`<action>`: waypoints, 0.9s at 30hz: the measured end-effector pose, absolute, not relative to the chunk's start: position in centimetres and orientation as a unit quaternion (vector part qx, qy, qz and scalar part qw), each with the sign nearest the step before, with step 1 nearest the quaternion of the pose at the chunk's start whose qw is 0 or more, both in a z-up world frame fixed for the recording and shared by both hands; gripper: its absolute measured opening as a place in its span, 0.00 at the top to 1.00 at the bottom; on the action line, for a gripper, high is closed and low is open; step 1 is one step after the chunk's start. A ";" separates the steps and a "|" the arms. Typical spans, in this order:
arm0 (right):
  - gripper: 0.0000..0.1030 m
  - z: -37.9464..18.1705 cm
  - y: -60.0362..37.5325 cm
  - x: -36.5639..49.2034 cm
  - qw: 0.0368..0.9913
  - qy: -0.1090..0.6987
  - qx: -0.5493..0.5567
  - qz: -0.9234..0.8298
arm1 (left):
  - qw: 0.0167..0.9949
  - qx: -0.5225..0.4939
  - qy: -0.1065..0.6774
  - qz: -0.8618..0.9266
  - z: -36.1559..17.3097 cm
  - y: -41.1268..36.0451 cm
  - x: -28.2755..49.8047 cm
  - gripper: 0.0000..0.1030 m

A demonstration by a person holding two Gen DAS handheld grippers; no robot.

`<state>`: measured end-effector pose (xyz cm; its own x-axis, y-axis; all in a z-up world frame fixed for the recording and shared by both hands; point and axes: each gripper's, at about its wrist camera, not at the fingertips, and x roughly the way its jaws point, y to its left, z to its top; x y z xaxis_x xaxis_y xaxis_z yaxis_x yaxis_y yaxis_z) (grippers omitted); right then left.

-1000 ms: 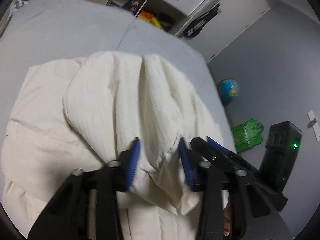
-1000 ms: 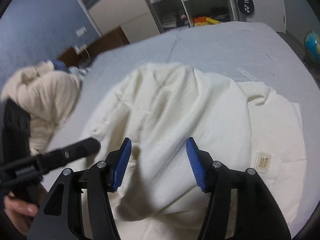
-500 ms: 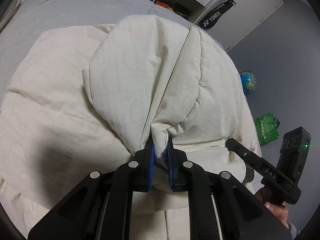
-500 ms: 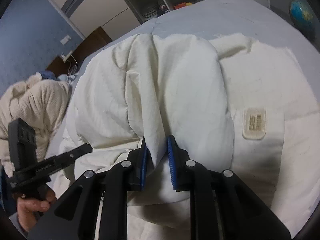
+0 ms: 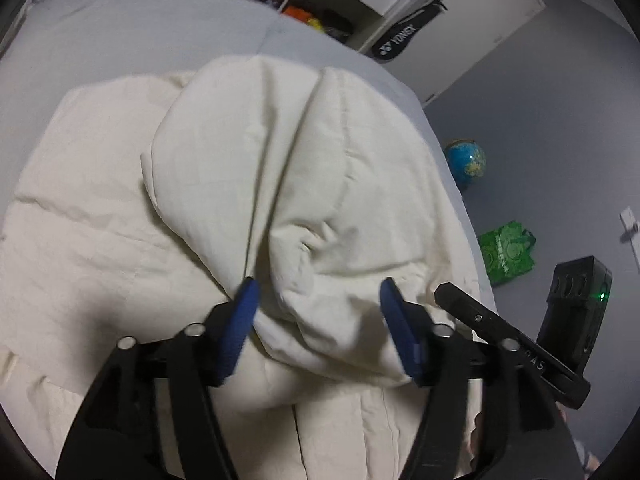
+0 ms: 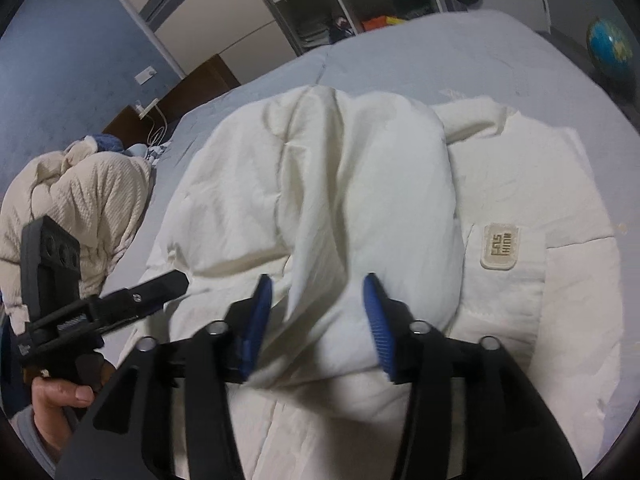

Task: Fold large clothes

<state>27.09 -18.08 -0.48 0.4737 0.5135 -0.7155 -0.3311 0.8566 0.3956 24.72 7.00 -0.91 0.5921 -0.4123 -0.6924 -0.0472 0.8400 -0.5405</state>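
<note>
While both jaws open, cream jacket [image 5: 304,184] folds lie between

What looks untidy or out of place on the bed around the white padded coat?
The folded-over part of the cream padded coat lies bunched and creased, not flat. A crumpled beige knitted blanket is heaped at the edge of the grey bed. No damage or spill is visible.

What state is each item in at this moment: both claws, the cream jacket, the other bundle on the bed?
Left claw: jaws opening, folded edge between them, not pinched.
Right claw: jaws opening, fabric between them, not pinched.
Cream jacket: lying on the bed, one part folded over.
Knit bundle: crumpled, unfolded.
</note>
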 end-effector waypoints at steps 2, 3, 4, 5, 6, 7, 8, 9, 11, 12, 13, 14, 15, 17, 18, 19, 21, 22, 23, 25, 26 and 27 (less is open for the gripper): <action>0.52 0.1 -18.5 26.0 0.854 0.445 0.095 0.250 | 0.857 -0.254 0.436 -0.105 -0.3 6.8 23.8 0.31; 0.51 0.3 -19.0 25.4 0.856 0.442 0.096 0.251 | 0.859 -0.250 0.436 -0.103 -0.2 6.9 23.2 0.29; 0.50 0.5 -19.4 24.8 0.856 0.441 0.097 0.251 | 0.859 -0.245 0.437 -0.102 -0.1 7.1 22.7 0.28; 0.47 0.6 -20.0 24.1 0.857 0.441 0.097 0.249 | 0.861 -0.235 0.441 -0.098 0.0 7.2 22.0 0.28; 0.45 0.8 -20.5 23.5 0.858 0.441 0.095 0.248 | 0.862 -0.224 0.444 -0.095 -0.1 7.4 21.3 0.26; 0.44 1.0 -21.4 22.5 0.858 0.440 0.093 0.247 | 0.863 -0.216 0.447 -0.093 -0.1 7.6 20.7 0.25; 0.44 1.2 -22.3 21.6 0.859 0.441 0.091 0.244 | 0.864 -0.209 0.449 -0.092 -0.1 8.0 19.8 0.25; 0.43 1.2 -23.1 20.9 0.860 0.442 0.089 0.241 | 0.863 -0.205 0.453 -0.090 -0.2 8.5 18.8 0.24; 0.40 1.4 -24.7 19.2 0.860 0.447 0.085 0.232 | 0.860 -0.201 0.461 -0.083 -0.3 9.5 17.2 0.23; 0.38 1.4 -25.9 18.0 0.860 0.450 0.083 0.227 | 0.859 -0.198 0.466 -0.078 -0.4 10.1 16.3 0.23; 0.38 1.4 -26.7 17.3 0.860 0.452 0.082 0.222 | 0.858 -0.195 0.470 -0.073 -0.5 10.6 15.7 0.23; 0.38 1.5 -27.7 16.3 0.860 0.455 0.081 0.217 | 0.857 -0.190 0.475 -0.065 -0.5 11.4 14.7 0.23; 0.38 1.5 -28.4 15.6 0.860 0.456 0.082 0.214 | 0.857 -0.187 0.477 -0.061 -0.3 11.9 14.2 0.23; 0.38 1.5 -30.5 13.7 0.860 0.461 0.088 0.201 | 0.858 -0.174 0.482 -0.043 0.3 13.4 12.3 0.23; 0.38 1.5 -31.5 12.8 0.860 0.462 0.094 0.195 | 0.860 -0.165 0.482 -0.037 0.6 13.9 11.6 0.23; 0.38 1.5 -32.6 11.9 0.860 0.464 0.103 0.187 | 0.862 -0.158 0.481 -0.033 1.0 14.1 11.1 0.23; 0.38 1.4 -34.7 10.3 0.858 0.470 0.118 0.169 | 0.869 -0.134 0.475 -0.029 2.2 14.6 9.5 0.23; 0.38 1.3 -35.4 9.8 0.857 0.472 0.122 0.165 | 0.871 -0.123 0.474 -0.027 2.7 14.6 8.9 0.23; 0.38 1.2 -36.2 9.0 0.857 0.473 0.129 0.160 | 0.874 -0.113 0.473 -0.026 3.1 14.6 8.2 0.23; 0.38 1.0 -37.3 7.9 0.856 0.475 0.137 0.151 | 0.876 -0.097 0.472 -0.024 3.5 14.5 6.8 0.23; 0.38 0.9 -37.8 7.4 0.855 0.476 0.141 0.148 | 0.876 -0.091 0.473 -0.022 3.7 14.6 6.2 0.23; 0.38 0.8 -38.2 6.9 0.854 0.478 0.145 0.144 | 0.876 -0.086 0.474 -0.020 3.9 14.6 5.8 0.23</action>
